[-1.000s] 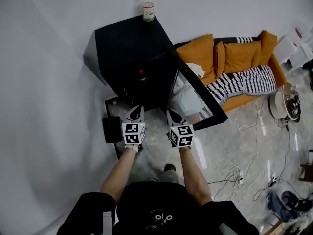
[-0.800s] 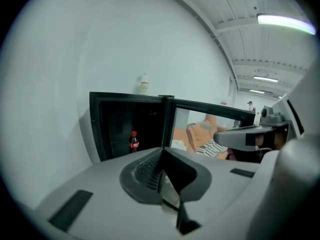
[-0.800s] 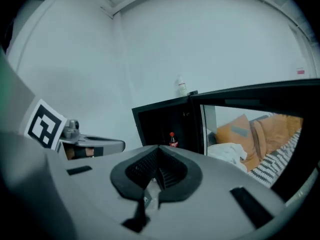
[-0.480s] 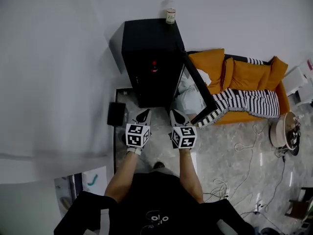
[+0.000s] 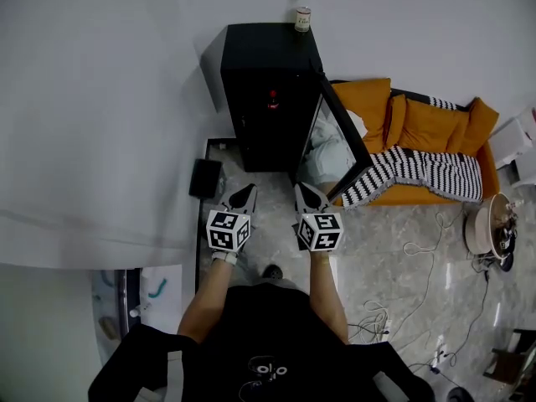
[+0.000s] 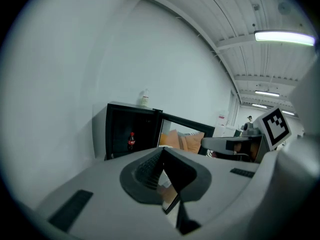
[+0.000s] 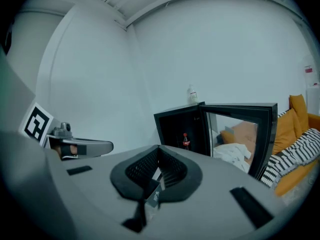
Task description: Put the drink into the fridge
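The black fridge point(image 5: 266, 90) stands against the wall with its glass door point(image 5: 342, 145) swung open to the right. A red-capped cola bottle point(image 5: 273, 100) stands upright inside it, also seen in the left gripper view point(image 6: 131, 140) and the right gripper view point(image 7: 185, 140). My left gripper point(image 5: 243, 198) and right gripper point(image 5: 306, 198) hover side by side over the floor, well short of the fridge. Both are shut with nothing between their jaws. Each points roughly at the fridge opening point(image 6: 131, 134) point(image 7: 180, 129).
A small jar point(image 5: 302, 18) sits on top of the fridge. An orange sofa point(image 5: 419, 115) with a striped blanket lies to the right, behind the open door. A black box point(image 5: 205, 178) rests on the floor by the wall. Cables point(image 5: 419, 249) trail across the floor.
Both grippers have drawn back from the fridge and risen, staying shut and empty. The fridge now sits farther off and the bottle remains inside.
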`<state>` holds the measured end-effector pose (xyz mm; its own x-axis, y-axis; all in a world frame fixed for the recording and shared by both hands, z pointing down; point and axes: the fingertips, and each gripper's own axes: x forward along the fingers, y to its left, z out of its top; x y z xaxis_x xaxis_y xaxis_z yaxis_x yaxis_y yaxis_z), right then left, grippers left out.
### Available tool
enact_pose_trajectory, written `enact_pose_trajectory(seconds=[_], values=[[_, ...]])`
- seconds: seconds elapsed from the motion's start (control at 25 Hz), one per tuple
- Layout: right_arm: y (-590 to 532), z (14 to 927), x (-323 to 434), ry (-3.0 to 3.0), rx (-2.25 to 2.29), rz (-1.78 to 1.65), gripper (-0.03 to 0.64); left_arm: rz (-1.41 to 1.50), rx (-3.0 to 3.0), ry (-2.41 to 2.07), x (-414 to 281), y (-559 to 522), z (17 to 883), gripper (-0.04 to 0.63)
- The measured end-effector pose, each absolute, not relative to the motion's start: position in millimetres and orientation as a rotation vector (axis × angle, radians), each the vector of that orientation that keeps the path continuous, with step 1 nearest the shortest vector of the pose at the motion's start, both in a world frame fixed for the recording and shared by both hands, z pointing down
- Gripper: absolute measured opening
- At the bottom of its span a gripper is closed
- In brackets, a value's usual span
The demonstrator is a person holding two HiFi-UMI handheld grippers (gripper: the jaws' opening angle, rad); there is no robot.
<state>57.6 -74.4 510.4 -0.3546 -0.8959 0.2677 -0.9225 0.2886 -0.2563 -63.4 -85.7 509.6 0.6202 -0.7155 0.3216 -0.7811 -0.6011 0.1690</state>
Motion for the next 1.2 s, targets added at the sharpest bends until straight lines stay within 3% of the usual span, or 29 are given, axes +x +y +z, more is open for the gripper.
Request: enact_pose_trajectory(seconds=[1.2], values=[[-14.8, 499.5, 67.0, -2.468, 1.83, 0.543, 0.008, 0.344, 2.656, -1.152, -54.5, -33.2, 501.6, 0.008]])
